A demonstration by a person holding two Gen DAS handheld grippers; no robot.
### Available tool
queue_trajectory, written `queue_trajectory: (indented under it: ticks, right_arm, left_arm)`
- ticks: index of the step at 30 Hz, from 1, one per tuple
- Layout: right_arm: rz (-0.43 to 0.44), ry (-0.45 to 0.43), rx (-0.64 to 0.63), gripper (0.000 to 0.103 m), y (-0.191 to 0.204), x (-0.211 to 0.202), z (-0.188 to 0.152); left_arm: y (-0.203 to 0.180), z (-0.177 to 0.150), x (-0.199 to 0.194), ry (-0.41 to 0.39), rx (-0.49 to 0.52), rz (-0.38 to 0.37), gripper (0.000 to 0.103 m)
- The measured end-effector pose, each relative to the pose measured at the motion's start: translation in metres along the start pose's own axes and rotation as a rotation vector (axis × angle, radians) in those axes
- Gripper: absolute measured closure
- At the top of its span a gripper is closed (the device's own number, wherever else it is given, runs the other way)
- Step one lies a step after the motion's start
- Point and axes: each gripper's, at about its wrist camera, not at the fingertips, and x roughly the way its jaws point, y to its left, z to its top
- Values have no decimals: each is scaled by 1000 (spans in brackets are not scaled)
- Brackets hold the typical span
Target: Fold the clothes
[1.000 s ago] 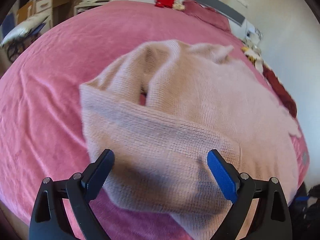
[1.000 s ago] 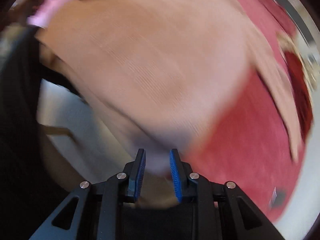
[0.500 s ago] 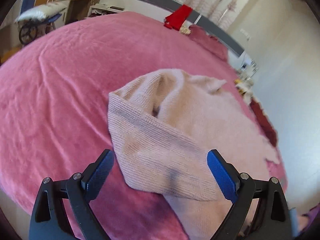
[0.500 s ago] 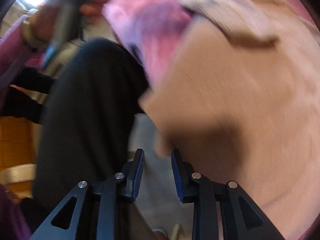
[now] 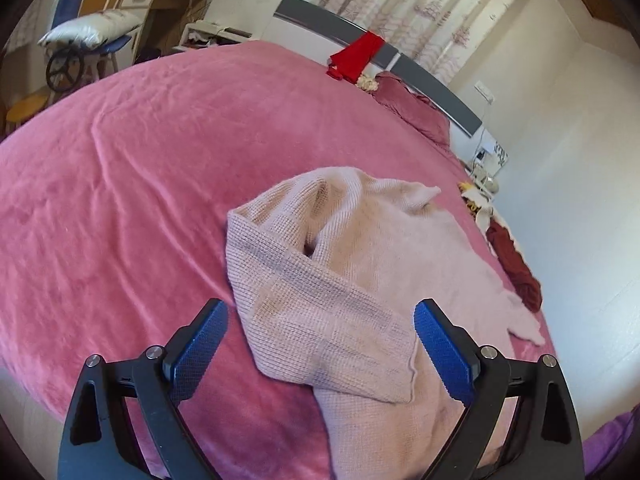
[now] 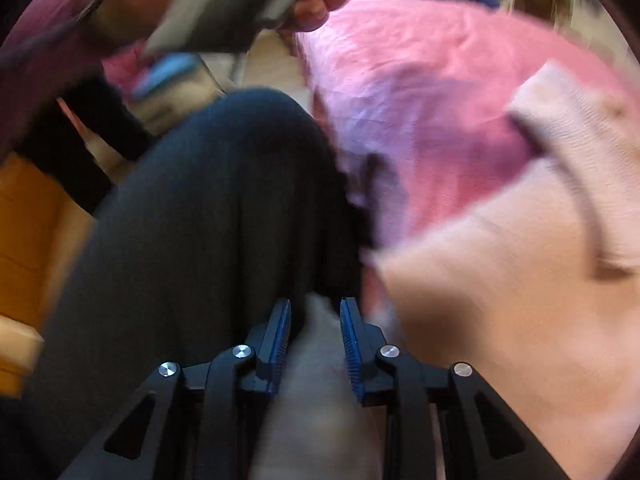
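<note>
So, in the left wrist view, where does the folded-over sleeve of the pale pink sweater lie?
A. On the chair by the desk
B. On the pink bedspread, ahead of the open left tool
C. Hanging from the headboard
B: the sweater lies on the bedspread, unpinched ahead of the left tool.

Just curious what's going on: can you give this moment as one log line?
task: fold clothes | left gripper: open above pale pink knitted sweater | right gripper: narrow gap, grip unclear | surface: pink plush bedspread
</note>
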Motion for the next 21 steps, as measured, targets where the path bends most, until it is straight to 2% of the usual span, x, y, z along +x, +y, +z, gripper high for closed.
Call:
queue_trajectory:
  ticks: [2,5,7,8,10,11,13,16,17,19,21]
  right_arm:
    - [-34,-59,65,77,-6,-24,-17]
    - [-171,-136,221,75,-43,-67,-53]
    - [-350,-91,299,75,-68,-82,-86]
    - [-440,-39,333,75,-81,-85,-104]
    - [-619,151,388,74,-110,-79,-141]
    - [-642,183,434,72,-122,-82,-158]
    - [-517,64,590,73,-138,-105,-179]
    - [-454,55,677,73,-149,-108,-185]
    - [-462,64,671,71,-151,-100,-175]
    - [-480,82,659,69,-155,-84,-155]
    - [-496,98,643,69,-154,-78,-146]
  left_arm:
    - [-5,-3,10,27,36,2,7]
    - [-15,-10,31,83,90,2,7]
    - [-22,-15,49,125,117,0,7]
    - [-25,-17,55,142,129,6,7]
    - [-35,-22,68,173,172,2,7]
    - [-44,-25,74,182,216,5,7]
    - [-68,-34,81,192,350,15,7]
    - [-111,-55,88,198,580,5,7]
    - [-124,-65,94,211,666,30,7]
    - [-144,-87,113,256,823,129,7]
    - [-147,-101,131,296,901,229,7]
